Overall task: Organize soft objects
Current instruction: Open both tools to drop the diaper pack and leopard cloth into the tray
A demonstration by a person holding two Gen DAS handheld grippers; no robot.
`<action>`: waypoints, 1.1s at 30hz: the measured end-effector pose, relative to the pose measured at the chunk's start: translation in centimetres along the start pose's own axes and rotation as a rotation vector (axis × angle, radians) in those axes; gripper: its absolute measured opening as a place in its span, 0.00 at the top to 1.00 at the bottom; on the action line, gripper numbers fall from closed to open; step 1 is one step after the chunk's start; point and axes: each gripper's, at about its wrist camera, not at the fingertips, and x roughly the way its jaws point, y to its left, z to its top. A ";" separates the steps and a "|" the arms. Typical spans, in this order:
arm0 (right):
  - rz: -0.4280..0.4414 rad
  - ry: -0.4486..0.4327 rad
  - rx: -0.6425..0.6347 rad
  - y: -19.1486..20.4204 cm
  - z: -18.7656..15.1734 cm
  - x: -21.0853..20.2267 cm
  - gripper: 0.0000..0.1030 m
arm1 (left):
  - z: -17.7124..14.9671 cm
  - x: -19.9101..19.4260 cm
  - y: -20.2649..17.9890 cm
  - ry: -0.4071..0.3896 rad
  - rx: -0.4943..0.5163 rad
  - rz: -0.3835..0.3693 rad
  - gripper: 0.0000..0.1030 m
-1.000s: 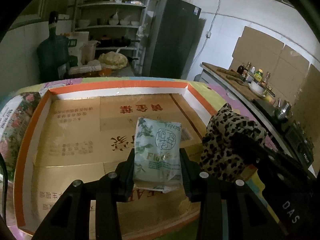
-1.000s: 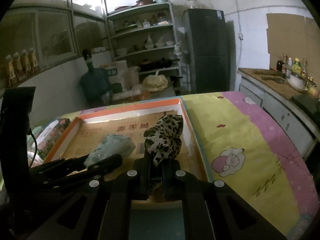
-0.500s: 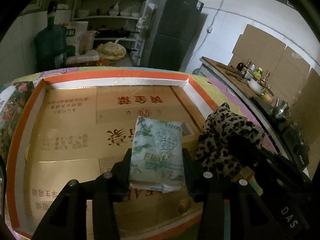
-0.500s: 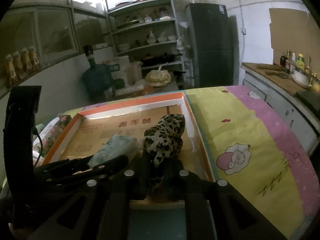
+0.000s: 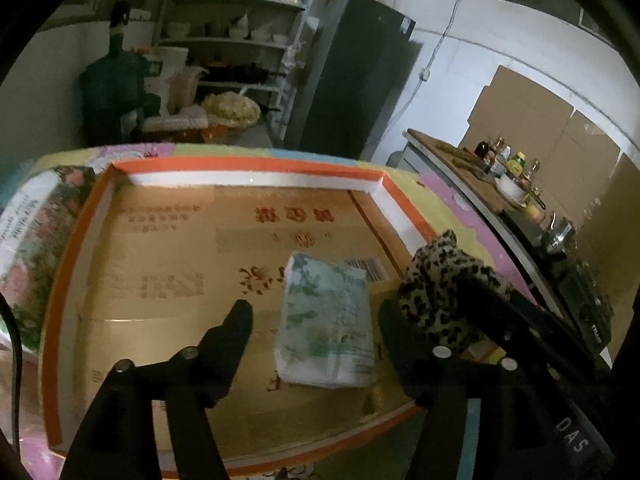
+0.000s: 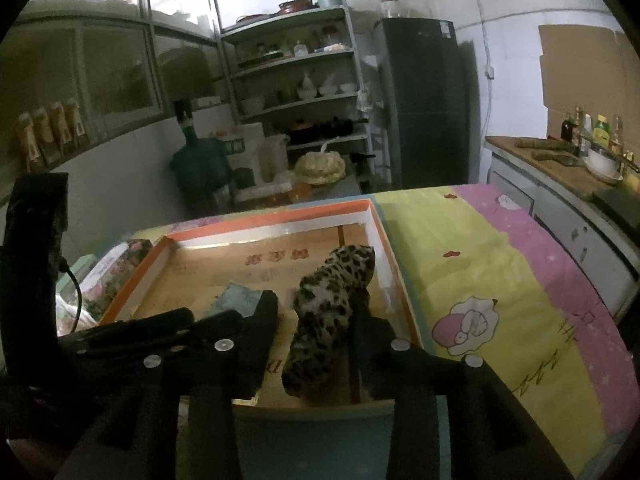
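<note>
A shallow cardboard box with an orange rim (image 5: pixel 248 166) lies on the table. A pale green tissue pack (image 5: pixel 326 328) lies flat on its floor. My left gripper (image 5: pixel 316 312) straddles the pack with its jaws opening wide, neither pad touching it. Just right of the pack is a leopard-print cloth (image 5: pixel 440 292). In the right wrist view this cloth (image 6: pixel 328 304) rests on the box floor between my right gripper's (image 6: pixel 314 304) opening jaws. It leans on the right finger and stands clear of the left one. The tissue pack (image 6: pixel 236 296) shows beyond the left gripper's fingers (image 6: pixel 224 316).
A floral-printed packet (image 5: pixel 36 232) lies along the box's left side. A yellow and pink tablecloth (image 6: pixel 480 280) covers the table to the right. A counter with bottles and a bowl (image 5: pixel 508 184) runs along the right wall. Shelves, a dark fridge and a water jug stand behind.
Both grippers have opened. The tissue pack has left the left jaws and lies flat on the box floor. The leopard cloth has been let go and has slumped between the right fingers.
</note>
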 end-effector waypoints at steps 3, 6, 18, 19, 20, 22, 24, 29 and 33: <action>0.001 -0.015 0.002 0.1 0.2 -0.4 0.56 | 0.2 -0.8 0.4 -0.023 0.007 0.007 0.31; -0.002 -0.024 0.002 0.3 0.2 -0.8 0.53 | 0.4 -1.7 0.4 -0.055 0.024 0.018 0.29; -0.005 -0.088 0.004 1.4 0.6 -3.3 0.36 | 0.6 -5.8 0.1 -0.200 0.102 0.041 0.28; -0.005 -0.094 0.003 1.5 0.6 -3.6 0.34 | 0.6 -6.1 0.1 -0.207 0.106 0.043 0.28; -0.004 -0.101 0.002 1.7 0.7 -3.9 0.33 | 0.6 -6.5 0.2 -0.216 0.111 0.047 0.26; -0.002 -0.110 0.002 2.1 0.7 -4.3 0.31 | 0.6 -7.4 0.4 -0.234 0.122 0.061 0.23; -0.003 -0.121 0.003 2.5 0.7 -4.7 0.28 | 0.7 -8.2 0.6 -0.248 0.125 0.070 0.21; -0.001 -0.138 -0.007 4.1 0.7 -5.6 0.26 | 0.4 -10.0 1.4 -0.275 0.134 0.103 0.17; -0.003 -0.145 -0.012 5.3 0.6 -6.0 0.26 | 0.1 -11.4 2.0 -0.292 0.142 0.137 0.17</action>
